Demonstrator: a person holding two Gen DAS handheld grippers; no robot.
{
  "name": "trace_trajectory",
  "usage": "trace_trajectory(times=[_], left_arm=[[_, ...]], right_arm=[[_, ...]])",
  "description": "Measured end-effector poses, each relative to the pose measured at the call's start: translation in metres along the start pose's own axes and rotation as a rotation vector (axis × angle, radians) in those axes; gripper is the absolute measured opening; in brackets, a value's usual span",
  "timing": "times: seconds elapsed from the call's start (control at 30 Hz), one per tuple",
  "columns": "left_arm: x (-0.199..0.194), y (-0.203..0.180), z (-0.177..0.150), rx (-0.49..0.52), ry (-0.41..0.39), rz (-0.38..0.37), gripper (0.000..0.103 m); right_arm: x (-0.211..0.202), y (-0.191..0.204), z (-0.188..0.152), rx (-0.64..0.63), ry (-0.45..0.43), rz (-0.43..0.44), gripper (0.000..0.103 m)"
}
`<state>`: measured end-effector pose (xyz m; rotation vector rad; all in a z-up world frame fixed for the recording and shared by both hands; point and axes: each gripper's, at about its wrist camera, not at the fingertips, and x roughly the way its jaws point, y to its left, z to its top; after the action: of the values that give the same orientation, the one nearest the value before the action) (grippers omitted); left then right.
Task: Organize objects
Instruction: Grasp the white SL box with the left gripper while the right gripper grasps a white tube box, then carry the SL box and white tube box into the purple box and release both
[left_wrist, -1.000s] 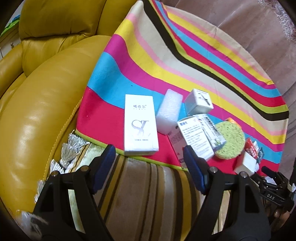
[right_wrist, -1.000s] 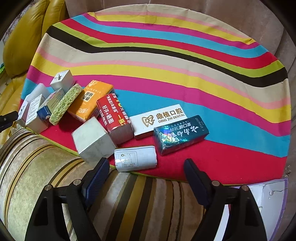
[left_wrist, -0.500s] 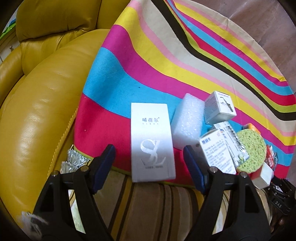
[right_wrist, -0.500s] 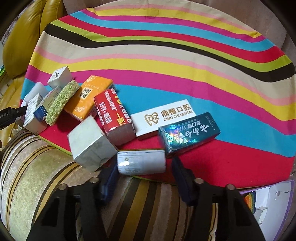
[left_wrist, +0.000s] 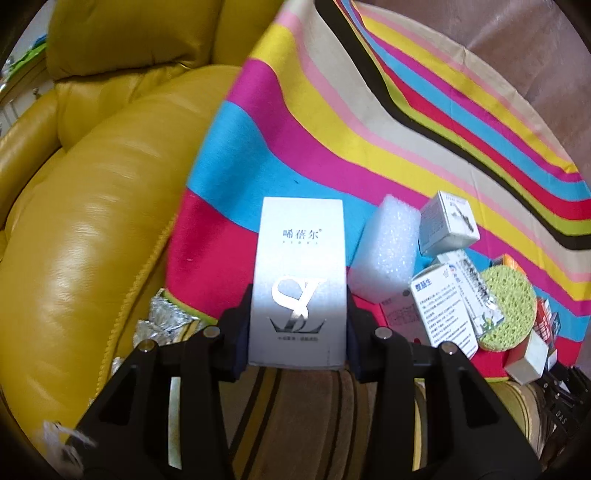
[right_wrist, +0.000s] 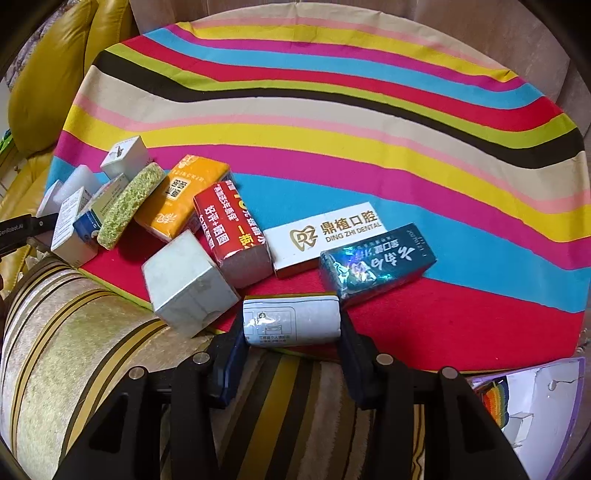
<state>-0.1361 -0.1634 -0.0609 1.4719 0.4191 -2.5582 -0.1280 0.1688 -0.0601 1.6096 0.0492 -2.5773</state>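
On my left wrist view, the left hand-held gripper (left_wrist: 298, 328) pinches the near end of a tall white box (left_wrist: 300, 273) lying at the front edge of the striped cloth (left_wrist: 280, 147), a yellow leather sofa (left_wrist: 92, 206) to its left and a white foam block (left_wrist: 386, 247) just beside it on the right. On my right wrist view, the right hand-held gripper (right_wrist: 291, 339) is clamped on a small white packet (right_wrist: 291, 319) at the cloth's near edge, between a grey-white carton (right_wrist: 186, 282) and a shiny blue box (right_wrist: 376, 258).
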Motion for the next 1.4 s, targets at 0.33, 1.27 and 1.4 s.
trace_trajectory(times=[0.33, 1.27, 1.4], left_arm=[[-0.047, 0.000, -0.018, 0.000, -0.090, -0.037, 0.046], [-0.086, -0.158, -0.086, 0.397, -0.027, -0.298, 0.045], [-0.087, -0.180, -0.095, 0.451, -0.014, -0.325, 0.045]], right_arm=[[-0.025, -0.006, -0.014, 0.034, -0.049, 0.000, 0.046], [-0.080, -0.066, -0.078, 0.245, -0.090, -0.050, 0.046], [-0.084, -0.080, -0.089, 0.276, -0.091, -0.062, 0.046]])
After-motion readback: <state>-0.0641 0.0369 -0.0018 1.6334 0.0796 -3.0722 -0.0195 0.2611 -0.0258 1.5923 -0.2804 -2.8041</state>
